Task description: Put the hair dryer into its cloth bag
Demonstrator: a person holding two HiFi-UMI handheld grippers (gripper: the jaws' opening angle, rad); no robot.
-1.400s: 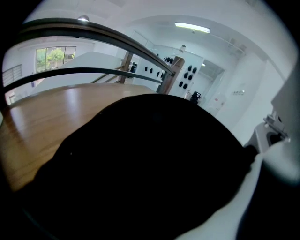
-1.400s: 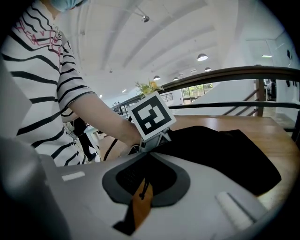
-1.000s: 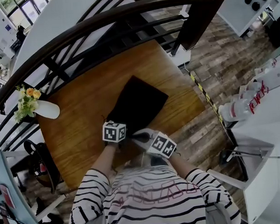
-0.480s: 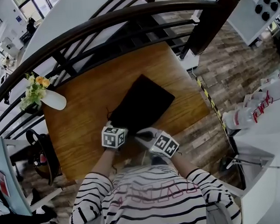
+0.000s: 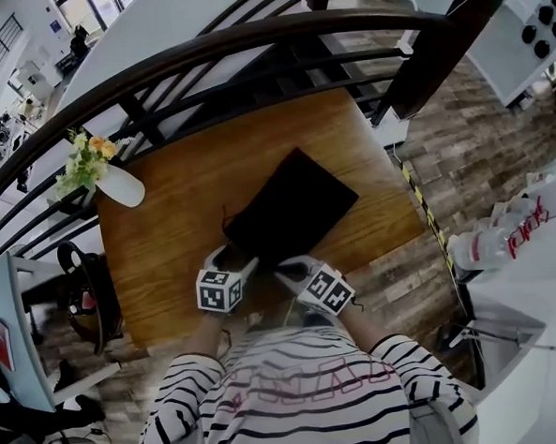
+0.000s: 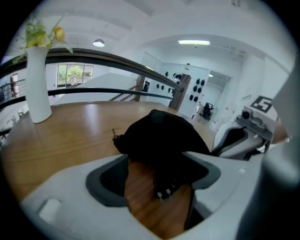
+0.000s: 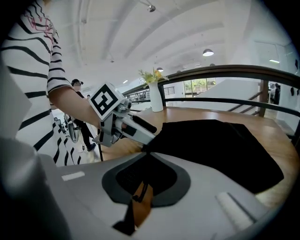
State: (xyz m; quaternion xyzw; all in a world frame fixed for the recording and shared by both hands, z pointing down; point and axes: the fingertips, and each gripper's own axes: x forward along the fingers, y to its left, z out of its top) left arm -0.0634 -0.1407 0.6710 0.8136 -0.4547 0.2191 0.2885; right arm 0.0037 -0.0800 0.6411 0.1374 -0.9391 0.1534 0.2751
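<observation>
cloth bag (image 5: 291, 211), edge in right hand-held gripper (image 5: 283, 267)

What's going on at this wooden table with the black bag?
A person in a striped shirt works a black cloth bag on the wooden table with two hand-held claws. The right claw is shut on the bag's near edge. The left claw has just been opening; its jaws stand wide with the bag's end between them, not pressed. No hair dryer shows outside the bag, though what looks like a plug hangs at its mouth.
</observation>
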